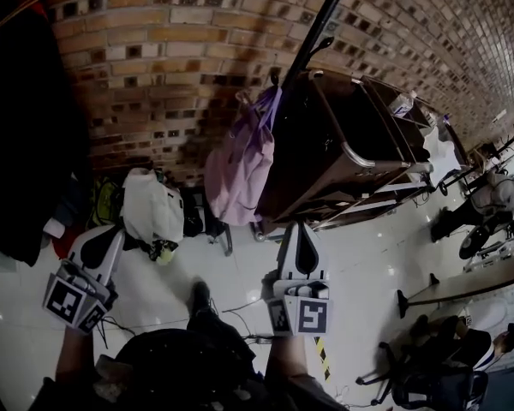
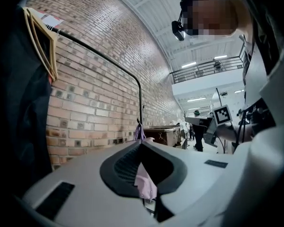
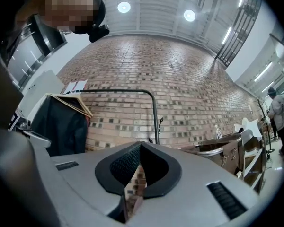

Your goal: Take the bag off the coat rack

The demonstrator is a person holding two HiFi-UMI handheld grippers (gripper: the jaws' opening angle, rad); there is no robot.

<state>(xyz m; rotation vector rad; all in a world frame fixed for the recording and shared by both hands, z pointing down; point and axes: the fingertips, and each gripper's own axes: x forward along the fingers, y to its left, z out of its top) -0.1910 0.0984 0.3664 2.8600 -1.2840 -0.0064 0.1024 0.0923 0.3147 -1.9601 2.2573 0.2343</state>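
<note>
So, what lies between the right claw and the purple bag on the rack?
Nothing stands there: in the head view the stretch from the right claw to the purple bag is open, with only pale floor beneath.

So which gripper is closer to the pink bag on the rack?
Right. The right gripper is just below-right of the pink bag; the left gripper is farther off, below-left.

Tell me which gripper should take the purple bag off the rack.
Right, probably. The right gripper is close to the purple bag, nearly under it; the left gripper is farther off to the side. Both are shut and empty.
</note>
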